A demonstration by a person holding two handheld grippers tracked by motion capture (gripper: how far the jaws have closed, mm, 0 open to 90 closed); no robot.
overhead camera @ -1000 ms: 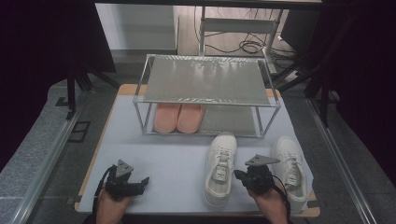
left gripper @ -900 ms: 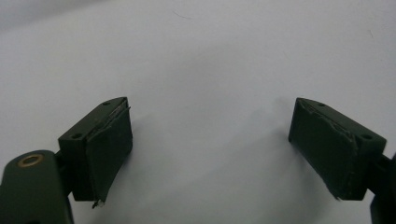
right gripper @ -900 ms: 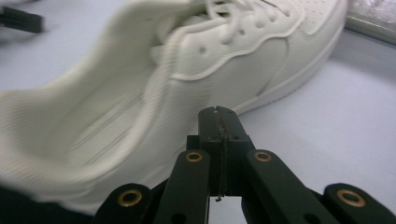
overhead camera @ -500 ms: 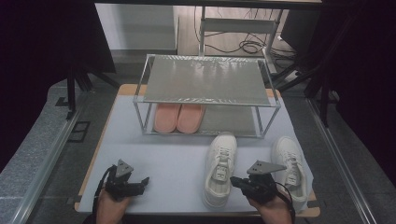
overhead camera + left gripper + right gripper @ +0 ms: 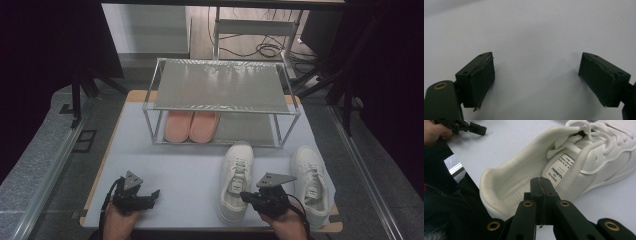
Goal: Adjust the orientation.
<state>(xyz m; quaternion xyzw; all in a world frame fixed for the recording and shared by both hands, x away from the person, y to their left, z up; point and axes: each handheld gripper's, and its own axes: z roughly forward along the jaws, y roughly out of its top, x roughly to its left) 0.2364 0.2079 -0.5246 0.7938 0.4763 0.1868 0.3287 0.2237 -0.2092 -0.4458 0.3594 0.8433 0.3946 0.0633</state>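
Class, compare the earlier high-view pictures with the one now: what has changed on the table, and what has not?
The right gripper slid left, toward the heel opening of the left white sneaker, jaws shut and holding nothing. The left gripper, both sneakers, the pink slippers and the rack stayed put.

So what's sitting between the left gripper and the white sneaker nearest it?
Nothing: in the high view, bare white tabletop runs from the left gripper to the nearer white sneaker. The right gripper sits at that sneaker's far side.
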